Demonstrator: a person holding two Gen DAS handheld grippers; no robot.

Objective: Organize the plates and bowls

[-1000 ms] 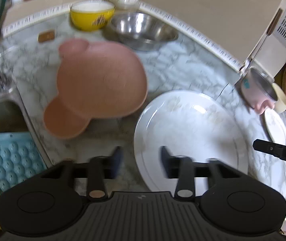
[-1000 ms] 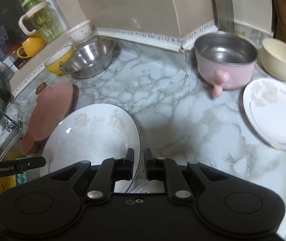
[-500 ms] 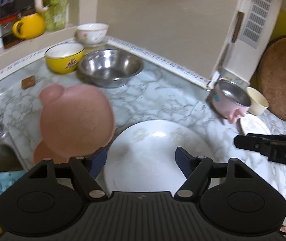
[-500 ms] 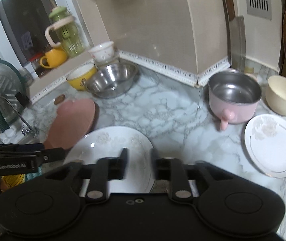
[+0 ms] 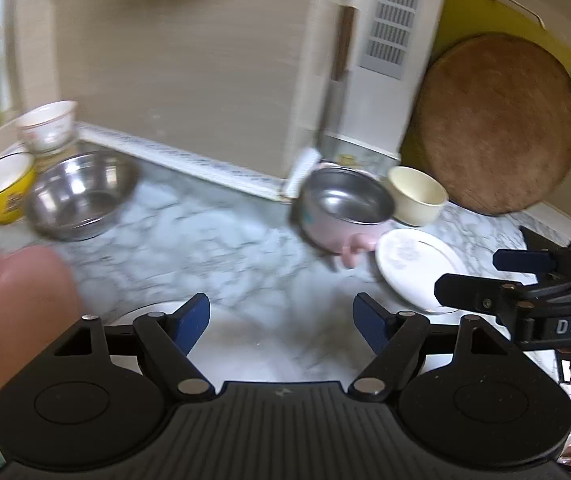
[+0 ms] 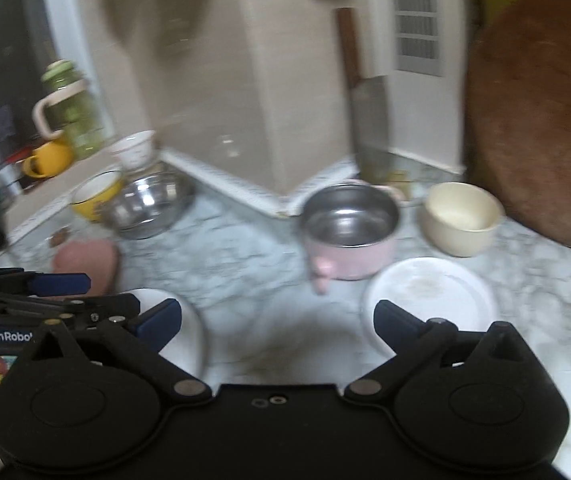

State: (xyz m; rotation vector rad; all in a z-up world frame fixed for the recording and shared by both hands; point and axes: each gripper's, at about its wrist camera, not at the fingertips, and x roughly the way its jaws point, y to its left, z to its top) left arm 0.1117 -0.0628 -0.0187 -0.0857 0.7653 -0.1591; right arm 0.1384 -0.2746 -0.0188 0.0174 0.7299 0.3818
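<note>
**Marble counter, both grippers spread above the plates**

A grey-veined marble counter (image 5: 213,240) runs along a beige tiled wall that juts out as a corner; both views are blurred. At the counter's near edge lies a large white plate (image 6: 189,332), partly hidden behind the grippers, plain and glossy. Just left of it sits a pink plate (image 5: 17,312) with rounded ears. Toward the right end lies a small white plate (image 6: 429,296) with a faint floral print, just in front of a pink pot (image 6: 349,236) with a steel lining, nothing in it. Beside the pot stands a cream bowl (image 6: 461,216), its inside bare. At the far left edge a steel bowl (image 5: 81,196) sits against a yellow bowl (image 5: 1,188) with a white interior, and a small white bowl (image 5: 47,124) stands behind them. A round wooden board (image 5: 497,124) leans on the wall at the right end.

The left gripper (image 5: 281,320) hangs over the near edge with its jaws wide apart, grasping nothing. The right gripper (image 6: 277,320) is likewise released, jaws spread, between the two white plates.
</note>
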